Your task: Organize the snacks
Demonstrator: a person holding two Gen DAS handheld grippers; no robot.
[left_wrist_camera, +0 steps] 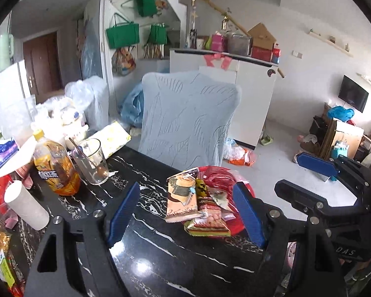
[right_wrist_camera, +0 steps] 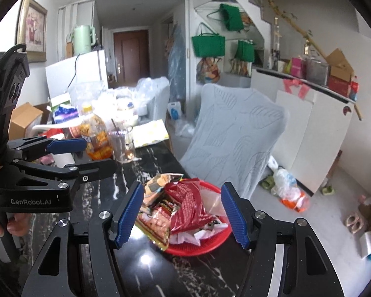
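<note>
A red basket (right_wrist_camera: 210, 243) sits near the right edge of the black marble table (right_wrist_camera: 160, 267), piled with snack packets: a red foil bag (right_wrist_camera: 190, 205), a peanut pack (right_wrist_camera: 158, 225) and a beige biscuit pack (left_wrist_camera: 181, 198). The basket also shows in the left wrist view (left_wrist_camera: 235, 225). My left gripper (left_wrist_camera: 185, 212) is open and empty, above the table just before the basket. My right gripper (right_wrist_camera: 183, 214) is open and empty, its jaws spread either side of the pile without touching it. The right gripper also shows in the left wrist view (left_wrist_camera: 306, 180), and the left gripper in the right wrist view (right_wrist_camera: 84, 156).
An orange drink bottle (left_wrist_camera: 54, 165), a glass with a spoon (left_wrist_camera: 91, 160), a white paper cup (left_wrist_camera: 27, 204) and other clutter crowd the table's left. A chair with a light blue cover (left_wrist_camera: 188, 121) stands behind the basket. The floor lies to the right.
</note>
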